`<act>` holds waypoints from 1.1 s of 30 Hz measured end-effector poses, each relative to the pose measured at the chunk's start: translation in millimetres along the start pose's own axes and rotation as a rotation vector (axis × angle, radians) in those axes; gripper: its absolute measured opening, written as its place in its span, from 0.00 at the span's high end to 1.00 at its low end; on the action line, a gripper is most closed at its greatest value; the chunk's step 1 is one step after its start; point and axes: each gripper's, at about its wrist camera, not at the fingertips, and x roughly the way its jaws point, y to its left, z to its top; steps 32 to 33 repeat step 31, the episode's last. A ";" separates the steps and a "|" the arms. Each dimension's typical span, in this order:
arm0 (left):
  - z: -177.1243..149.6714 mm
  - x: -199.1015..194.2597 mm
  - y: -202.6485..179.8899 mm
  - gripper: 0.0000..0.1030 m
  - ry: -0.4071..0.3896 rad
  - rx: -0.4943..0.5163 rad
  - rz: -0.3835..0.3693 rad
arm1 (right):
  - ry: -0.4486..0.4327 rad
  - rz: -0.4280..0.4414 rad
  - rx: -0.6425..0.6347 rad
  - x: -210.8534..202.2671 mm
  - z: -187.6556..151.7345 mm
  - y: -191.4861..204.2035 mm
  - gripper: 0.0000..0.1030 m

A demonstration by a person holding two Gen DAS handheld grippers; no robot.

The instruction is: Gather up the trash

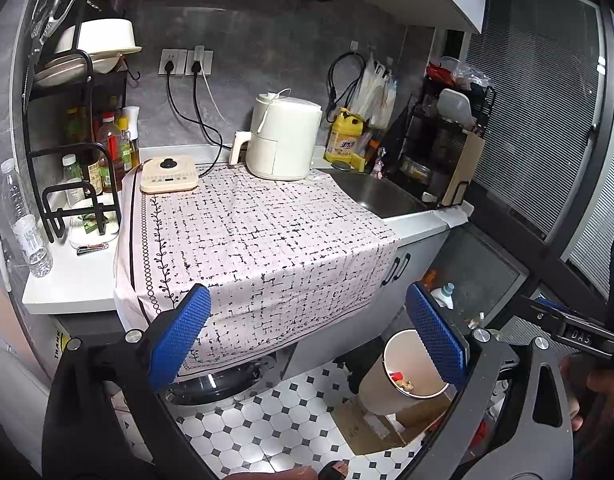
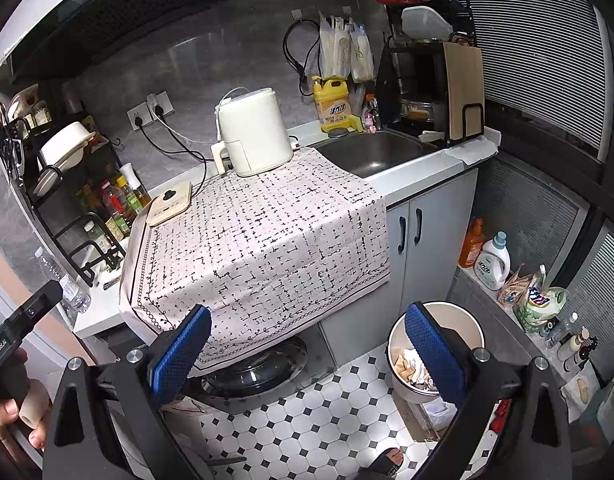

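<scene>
A beige trash bin (image 1: 403,354) stands on the tiled floor below the counter, with a few scraps (image 1: 401,381) inside. In the right wrist view the bin (image 2: 457,320) holds crumpled paper and wrappers (image 2: 412,362). My left gripper (image 1: 307,336) is open and holds nothing, in front of the counter's patterned cloth (image 1: 267,232). My right gripper (image 2: 309,352) is also open and holds nothing; its right pad (image 2: 435,352) overlaps the bin in the image. A clear plastic bottle (image 1: 25,220) stands at the counter's left end.
On the cloth (image 2: 267,232) sit a white air fryer (image 1: 283,136) and a flat cooker (image 1: 169,174). A sink (image 1: 379,194) lies to the right and a black rack of bottles (image 1: 107,148) to the left. Detergent bottles (image 2: 493,258) line the floor ledge. A person's foot (image 2: 389,460) is near the bin.
</scene>
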 end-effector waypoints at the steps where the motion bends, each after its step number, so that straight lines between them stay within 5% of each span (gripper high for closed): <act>1: -0.6 0.2 0.4 0.06 0.001 -0.001 0.000 | -0.001 0.002 -0.001 0.1 0.3 0.6 0.08; 33: -4.1 22.2 15.5 0.06 0.075 0.027 -0.032 | 0.043 -0.027 0.029 11.2 -11.1 2.1 0.08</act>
